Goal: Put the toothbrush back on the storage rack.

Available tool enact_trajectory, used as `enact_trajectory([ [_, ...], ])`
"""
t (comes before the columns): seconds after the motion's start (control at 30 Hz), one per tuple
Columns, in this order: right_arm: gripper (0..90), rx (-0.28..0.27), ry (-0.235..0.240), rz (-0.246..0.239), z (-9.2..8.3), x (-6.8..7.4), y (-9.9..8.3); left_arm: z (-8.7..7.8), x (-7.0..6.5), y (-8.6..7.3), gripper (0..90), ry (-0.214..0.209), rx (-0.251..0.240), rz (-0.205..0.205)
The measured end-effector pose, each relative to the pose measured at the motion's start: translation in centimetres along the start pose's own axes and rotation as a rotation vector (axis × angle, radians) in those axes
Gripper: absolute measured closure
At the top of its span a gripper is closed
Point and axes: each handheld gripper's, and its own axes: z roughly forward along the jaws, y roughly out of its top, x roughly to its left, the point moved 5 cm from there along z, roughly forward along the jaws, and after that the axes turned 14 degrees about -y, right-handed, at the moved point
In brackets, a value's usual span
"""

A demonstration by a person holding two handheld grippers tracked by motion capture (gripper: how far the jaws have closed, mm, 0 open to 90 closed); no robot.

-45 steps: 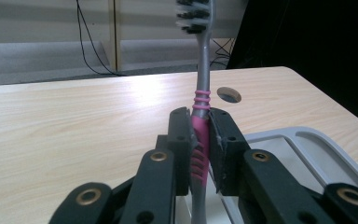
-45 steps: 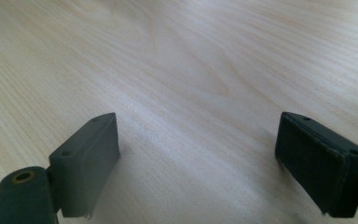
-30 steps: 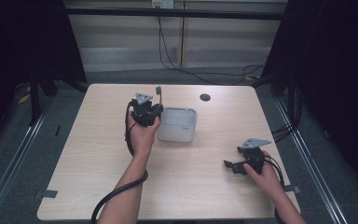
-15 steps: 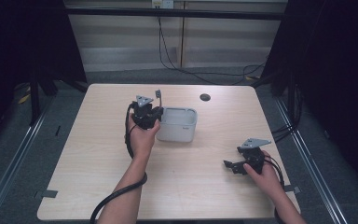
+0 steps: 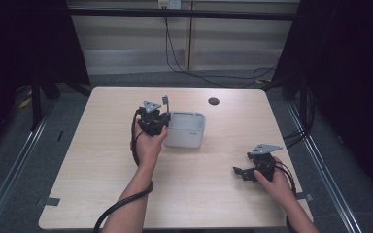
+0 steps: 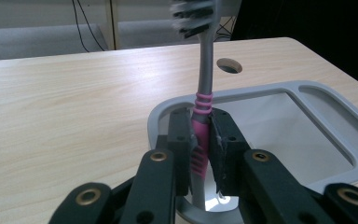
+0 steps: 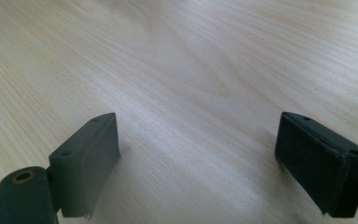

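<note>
Overhead, dark curtains (image 5: 354, 73) flank the pale wooden table (image 5: 97, 160).

Left gripper (image 6: 200, 140) clamped — right gripper (image 7: 198, 163) fingers apart.

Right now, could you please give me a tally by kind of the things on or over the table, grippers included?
Grippers: 2, the left gripper shut on the toothbrush, the right gripper open above bare table
Toothbrush: 1, grey and pink, held upright
Grey container: 1
Total: 4
</note>
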Motion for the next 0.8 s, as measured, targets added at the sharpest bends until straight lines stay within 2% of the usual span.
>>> enact_trajectory([
  [0.37, 12.9, 0.000, 0.000, 0.000, 0.00, 0.00, 0.00, -0.07, 0.00, 0.12, 79.7, 0.016, 0.003, 0.015],
  [0.8, 12.9, 0.000, 0.000, 0.000, 0.00, 0.00, 0.00, -0.33, -0.06, 0.65, 75.7, 0.018, -0.028, 0.022],
])
